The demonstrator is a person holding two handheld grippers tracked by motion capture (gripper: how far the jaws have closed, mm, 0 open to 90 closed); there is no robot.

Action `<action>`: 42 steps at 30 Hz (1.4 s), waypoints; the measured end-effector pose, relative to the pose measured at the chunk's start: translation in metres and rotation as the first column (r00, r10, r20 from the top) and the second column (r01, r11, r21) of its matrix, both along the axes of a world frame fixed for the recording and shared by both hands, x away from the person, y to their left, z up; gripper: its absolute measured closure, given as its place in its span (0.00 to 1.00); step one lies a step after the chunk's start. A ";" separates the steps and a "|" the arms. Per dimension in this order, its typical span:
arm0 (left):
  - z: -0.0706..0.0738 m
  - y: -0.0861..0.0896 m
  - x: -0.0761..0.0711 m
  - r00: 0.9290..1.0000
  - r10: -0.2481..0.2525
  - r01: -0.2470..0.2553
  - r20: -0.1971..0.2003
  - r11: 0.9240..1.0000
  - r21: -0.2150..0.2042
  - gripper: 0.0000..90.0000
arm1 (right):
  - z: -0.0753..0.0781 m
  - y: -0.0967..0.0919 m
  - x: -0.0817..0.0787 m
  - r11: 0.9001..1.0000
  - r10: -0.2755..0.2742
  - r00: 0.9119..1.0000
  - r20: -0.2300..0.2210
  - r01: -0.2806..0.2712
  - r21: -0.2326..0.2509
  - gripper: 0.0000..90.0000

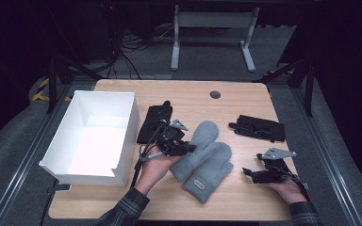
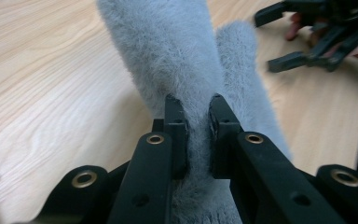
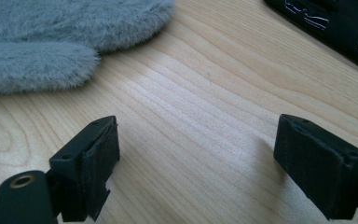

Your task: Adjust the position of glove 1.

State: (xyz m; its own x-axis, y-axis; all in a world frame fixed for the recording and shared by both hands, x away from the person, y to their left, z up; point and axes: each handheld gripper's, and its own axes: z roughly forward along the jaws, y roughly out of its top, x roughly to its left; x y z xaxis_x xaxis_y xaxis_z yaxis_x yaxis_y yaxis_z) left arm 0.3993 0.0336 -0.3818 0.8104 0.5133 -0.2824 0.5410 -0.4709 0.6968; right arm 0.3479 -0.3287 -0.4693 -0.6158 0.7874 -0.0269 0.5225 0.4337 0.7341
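The pale, light-brown wooden table [image 1: 245, 106] has a smooth, faintly sheened top with fine streaked grain. The two grey fleecy mittens [image 1: 207, 157] are soft, fuzzy, matt cloth, the near one bearing a small sewn label. The white rectangular box [image 1: 125, 115] at the left looks like smooth, matt card. The black gloves [image 1: 259, 128] at the far right look like dull woven fabric.

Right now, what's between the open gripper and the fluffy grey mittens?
Just bare wooden table between the right gripper and the grey mittens, seen in the right gripper view.
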 end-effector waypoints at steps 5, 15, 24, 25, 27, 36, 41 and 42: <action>0.006 -0.015 -0.008 1.000 -0.011 0.010 -0.012 1.000 -0.028 0.90 | 0.000 0.000 0.000 1.000 0.000 1.000 0.000 0.000 0.000 0.16; 0.001 -0.045 -0.018 0.998 -0.022 0.021 -0.054 0.999 -0.029 0.90 | 0.000 0.000 0.000 1.000 -0.001 1.000 0.000 0.001 0.000 0.16; -0.028 -0.064 -0.016 0.996 -0.015 0.016 -0.084 1.000 0.015 0.83 | 0.000 0.000 0.000 1.000 0.001 1.000 0.000 -0.001 -0.001 0.16; -0.028 -0.064 -0.016 0.996 -0.015 0.016 -0.084 1.000 0.015 0.80 | 0.000 0.000 0.000 1.000 0.001 1.000 0.000 -0.001 -0.001 0.16; -0.028 -0.064 -0.015 0.998 -0.015 0.016 -0.069 1.000 0.017 0.73 | 0.000 0.000 0.000 1.000 0.001 1.000 0.000 -0.001 -0.001 0.16; -0.013 -0.040 -0.016 1.000 -0.025 0.025 -0.002 1.000 0.007 0.56 | 0.006 -0.001 0.000 1.000 0.005 0.999 -0.034 -0.004 0.015 0.35; -0.010 -0.012 -0.021 1.000 -0.012 0.011 0.027 0.999 0.035 0.76 | 0.022 0.010 -0.011 0.997 0.061 0.996 -0.060 -0.058 0.046 0.73; -0.010 -0.012 -0.021 1.000 -0.012 0.011 0.027 0.999 0.035 0.79 | 0.022 0.010 -0.011 0.997 0.061 0.996 -0.060 -0.058 0.046 0.73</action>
State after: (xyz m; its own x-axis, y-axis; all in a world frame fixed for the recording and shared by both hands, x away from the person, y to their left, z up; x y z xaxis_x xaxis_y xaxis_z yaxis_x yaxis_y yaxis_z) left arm 0.3784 0.0213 -0.3915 0.8237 0.5128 -0.2418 0.5161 -0.5016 0.6943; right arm 0.3370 -0.3183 -0.4475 -0.6612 0.7487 0.0469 0.5416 0.4331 0.7205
